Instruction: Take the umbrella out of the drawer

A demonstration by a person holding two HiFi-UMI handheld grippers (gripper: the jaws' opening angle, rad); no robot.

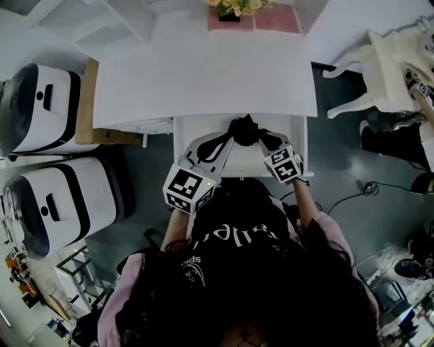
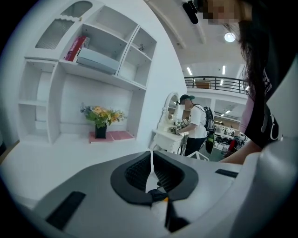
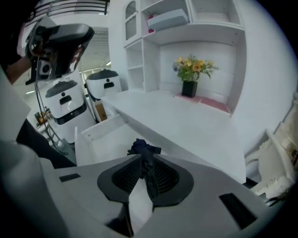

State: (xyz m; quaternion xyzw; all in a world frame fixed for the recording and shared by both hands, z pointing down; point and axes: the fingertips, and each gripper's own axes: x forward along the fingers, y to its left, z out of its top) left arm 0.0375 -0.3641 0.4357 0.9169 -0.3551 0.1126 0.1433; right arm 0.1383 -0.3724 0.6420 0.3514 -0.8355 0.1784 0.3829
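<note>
Two white domed machines [image 1: 41,108] stand on the floor at left as a person works at a white desk, its drawer [image 1: 242,164] already pulled open under the near edge of the tabletop [image 1: 203,74]. The left gripper [image 2: 152,162] reaches in from the near left with its jaws brought together. A dark scrap shows low in the slit between them, though whether it belongs to the load cannot be told. At centre, beyond which a vase of flowers [image 1: 234,7] marks the tabletop's far edge, the dark, bunched umbrella [image 1: 244,129] is at the far end of the open drawer, just by the tabletop's edge and between the two tools. Whether it rests on the drawer floor or hangs just above it is unclear. The right gripper [image 3: 145,160] comes in from the near right, jaws clamped on a fold of the umbrella's dark blue fabric. A white chair [image 1: 386,61] stands off to the right. By the look of it, the opening and the grasp are done, and the lift clear of the drawer is not yet made.
</note>
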